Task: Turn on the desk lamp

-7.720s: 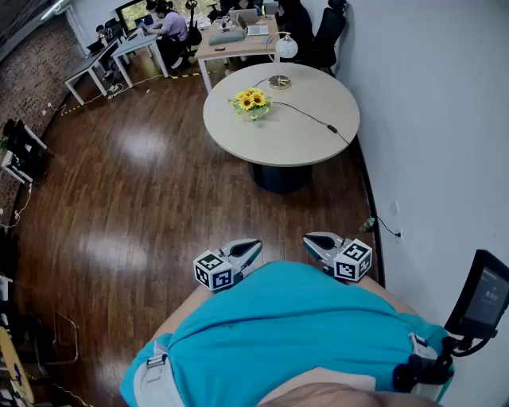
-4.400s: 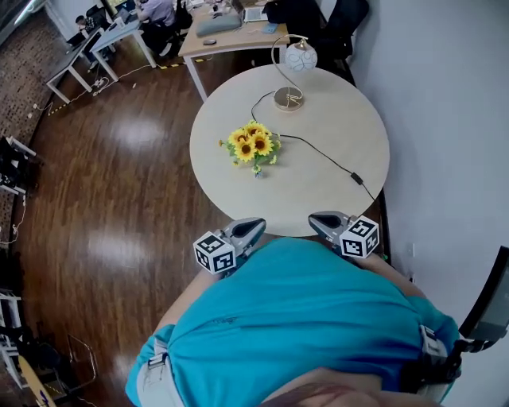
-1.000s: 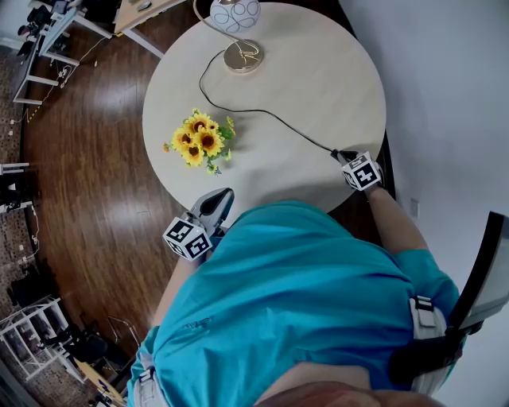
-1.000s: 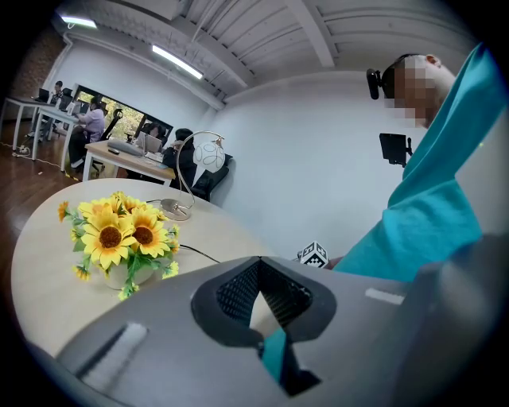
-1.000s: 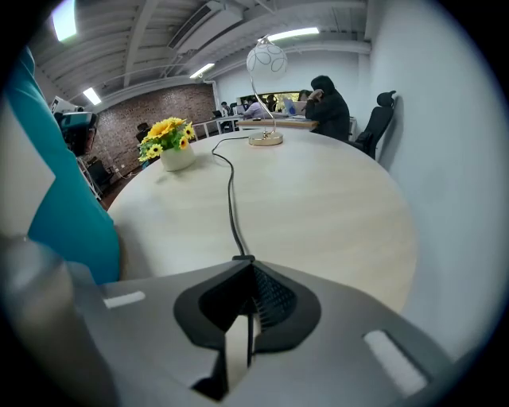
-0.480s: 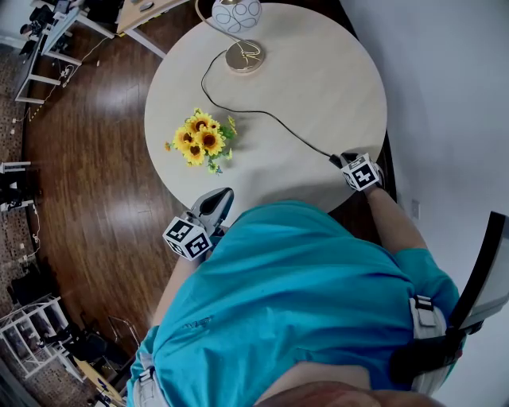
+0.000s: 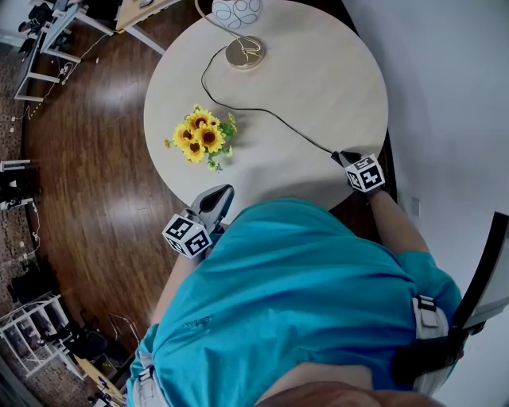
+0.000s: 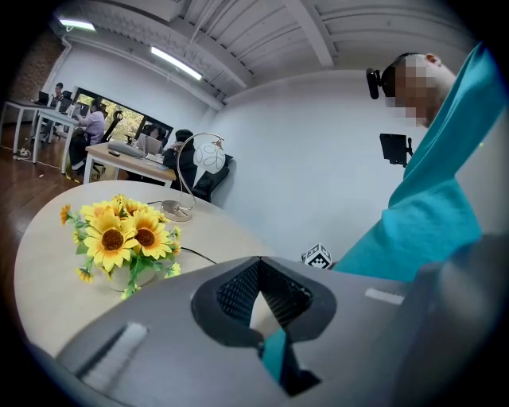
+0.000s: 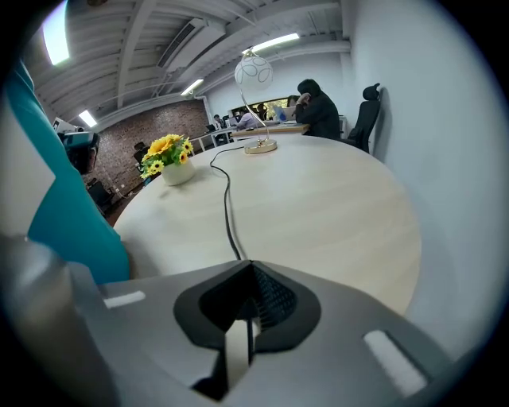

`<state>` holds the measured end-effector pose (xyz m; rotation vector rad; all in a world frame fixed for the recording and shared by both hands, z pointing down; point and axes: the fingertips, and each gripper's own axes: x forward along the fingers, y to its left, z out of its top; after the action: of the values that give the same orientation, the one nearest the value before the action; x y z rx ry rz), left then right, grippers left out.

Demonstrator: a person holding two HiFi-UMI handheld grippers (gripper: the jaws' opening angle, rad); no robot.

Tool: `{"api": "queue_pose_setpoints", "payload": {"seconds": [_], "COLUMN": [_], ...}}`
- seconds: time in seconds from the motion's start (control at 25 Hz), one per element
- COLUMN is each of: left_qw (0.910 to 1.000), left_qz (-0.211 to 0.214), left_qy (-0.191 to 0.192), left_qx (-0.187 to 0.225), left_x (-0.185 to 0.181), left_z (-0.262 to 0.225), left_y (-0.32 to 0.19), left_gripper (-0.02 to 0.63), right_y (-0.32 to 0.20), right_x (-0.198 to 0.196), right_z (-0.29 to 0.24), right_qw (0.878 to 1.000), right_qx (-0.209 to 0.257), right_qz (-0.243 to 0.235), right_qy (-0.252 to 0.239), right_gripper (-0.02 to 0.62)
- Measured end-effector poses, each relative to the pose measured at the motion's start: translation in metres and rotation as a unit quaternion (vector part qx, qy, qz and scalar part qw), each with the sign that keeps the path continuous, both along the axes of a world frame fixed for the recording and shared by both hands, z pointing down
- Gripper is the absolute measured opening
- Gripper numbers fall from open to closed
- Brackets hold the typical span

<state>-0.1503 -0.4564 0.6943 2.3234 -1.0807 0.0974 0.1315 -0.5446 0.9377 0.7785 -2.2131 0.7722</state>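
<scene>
The desk lamp (image 7: 238, 24) stands at the far edge of the round table (image 7: 326, 71), with a white globe shade (image 9: 253, 71) and a brass base (image 9: 261, 146). Its black cord (image 7: 262, 111) runs across the top to the near right edge, and its near end disappears under my right gripper (image 7: 339, 157). That gripper (image 9: 250, 264) is shut, tips low over the table on the cord (image 9: 227, 199); any switch there is hidden. My left gripper (image 7: 226, 192) is shut and empty at the table's near left edge (image 8: 258, 261). The lamp (image 8: 195, 179) rises behind the flowers.
A small vase of sunflowers (image 7: 199, 137) sits left of the cord on the table. A white wall (image 7: 445, 95) runs close along the right. Dark wood floor (image 7: 79, 175) lies to the left. Desks with seated people (image 9: 314, 107) stand beyond the lamp.
The person has walked up to the table. Over the last second my right gripper slid slightly right along the table's near edge at the cord's end; the left gripper barely moved.
</scene>
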Motion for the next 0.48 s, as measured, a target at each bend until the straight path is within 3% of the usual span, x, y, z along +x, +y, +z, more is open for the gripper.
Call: {"api": "queue_pose_setpoints", "payload": {"seconds": [0.24, 0.48], "left_qw": [1.0000, 1.0000], "left_qz": [0.001, 0.001], "left_qy": [-0.001, -0.002], "left_qx": [-0.001, 0.000], "left_x": [0.0015, 0.0016], "left_z": [-0.0002, 0.0012], "left_y": [0.0006, 0.0014], "left_gripper": [0.020, 0.020], "right_y": [0.0076, 0.0119], "right_x": [0.0001, -0.0017], "right_z": [0.0115, 0.0123], "right_qw": [1.000, 1.000], "right_qx": [-0.007, -0.008], "right_qz": [-0.008, -0.003], "right_qy": [0.018, -0.001], "right_gripper": [0.003, 0.003]}}
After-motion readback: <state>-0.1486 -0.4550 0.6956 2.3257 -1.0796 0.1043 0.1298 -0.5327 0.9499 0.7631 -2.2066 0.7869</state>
